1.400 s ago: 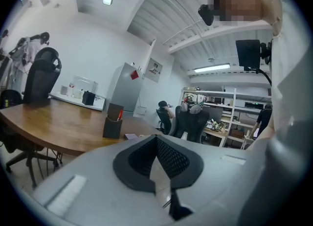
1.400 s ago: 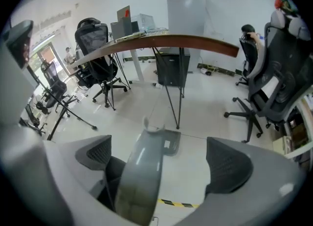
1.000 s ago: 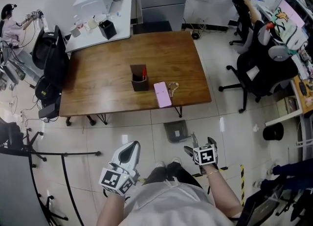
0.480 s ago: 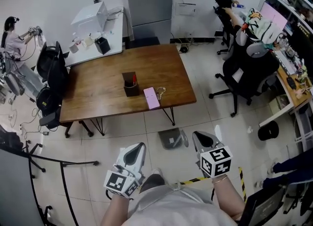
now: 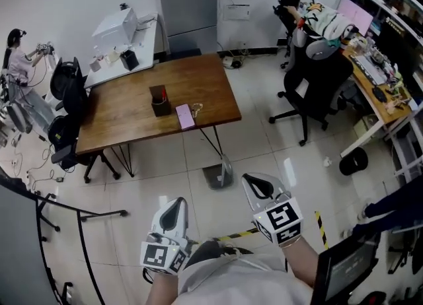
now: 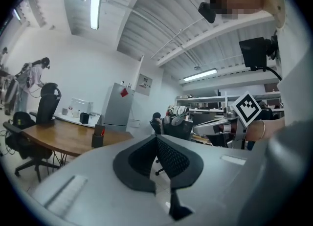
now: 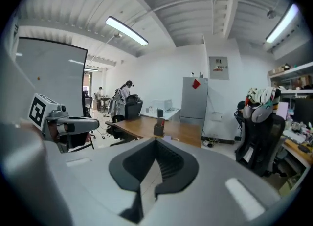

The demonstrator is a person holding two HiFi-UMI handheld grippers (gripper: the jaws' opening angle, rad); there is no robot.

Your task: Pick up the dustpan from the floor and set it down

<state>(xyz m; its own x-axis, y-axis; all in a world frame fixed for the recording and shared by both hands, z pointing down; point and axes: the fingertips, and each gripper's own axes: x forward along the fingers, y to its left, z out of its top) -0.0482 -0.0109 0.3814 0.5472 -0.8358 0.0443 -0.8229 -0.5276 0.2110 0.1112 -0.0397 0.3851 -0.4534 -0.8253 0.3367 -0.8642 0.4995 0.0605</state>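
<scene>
Held side by side near the person [image 5: 231, 278], left gripper [image 5: 176, 202] and right gripper [image 5: 252, 179] point away, jaws pressed together, empty (what seems the dustpan [image 5: 218, 175] lies beyond)

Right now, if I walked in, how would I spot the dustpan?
Find the big brown wooden table in the middle of the room. On the pale floor by its nearest right-hand leg lies the dustpan. It is the only grey thing lying there; the leg beside it is thin and black.
</scene>
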